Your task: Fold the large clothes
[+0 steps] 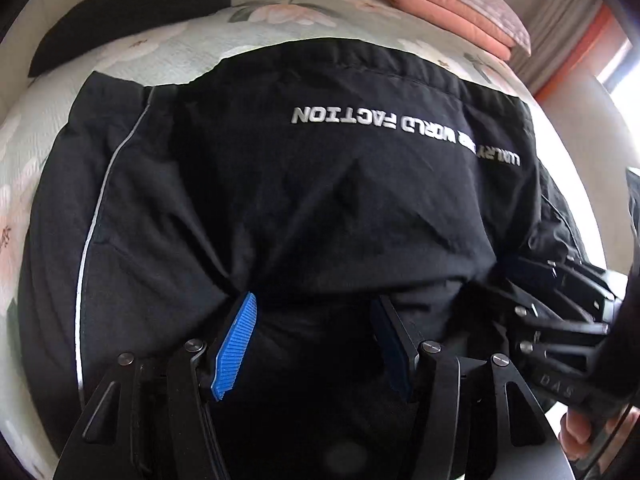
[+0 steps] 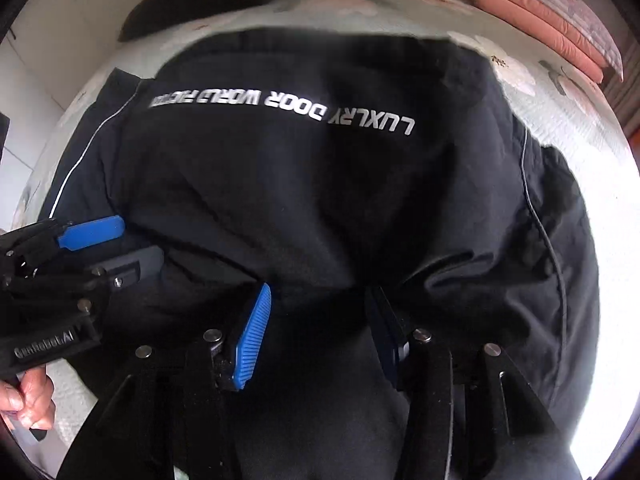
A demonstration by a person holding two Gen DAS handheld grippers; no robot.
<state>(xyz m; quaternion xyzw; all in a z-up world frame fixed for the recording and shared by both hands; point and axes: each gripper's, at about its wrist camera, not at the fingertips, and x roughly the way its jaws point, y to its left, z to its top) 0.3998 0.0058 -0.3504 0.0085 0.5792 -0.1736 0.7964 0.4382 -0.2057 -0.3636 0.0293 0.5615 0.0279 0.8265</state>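
Observation:
A large black padded jacket (image 1: 280, 184) with white lettering and a thin white piping line lies spread on a flowered bed sheet (image 1: 280, 12). In the right wrist view the jacket (image 2: 320, 184) fills the middle. My left gripper (image 1: 316, 312) sits at its near edge, blue-padded fingers pressed on a thick bunch of black fabric; creases run out from the tips. My right gripper (image 2: 320, 308) grips the same near edge further right, with fabric bulging between its fingers. Each gripper shows in the other's view: the right gripper (image 1: 520, 272) and the left gripper (image 2: 120, 244).
Pink folded bedding (image 1: 452, 4) is stacked at the back right of the bed, also seen as the pink stack (image 2: 540, 12). A black garment (image 1: 132, 4) lies at the back left. A person's hand (image 2: 28, 396) holds the left gripper's handle. Bright light washes out the right side.

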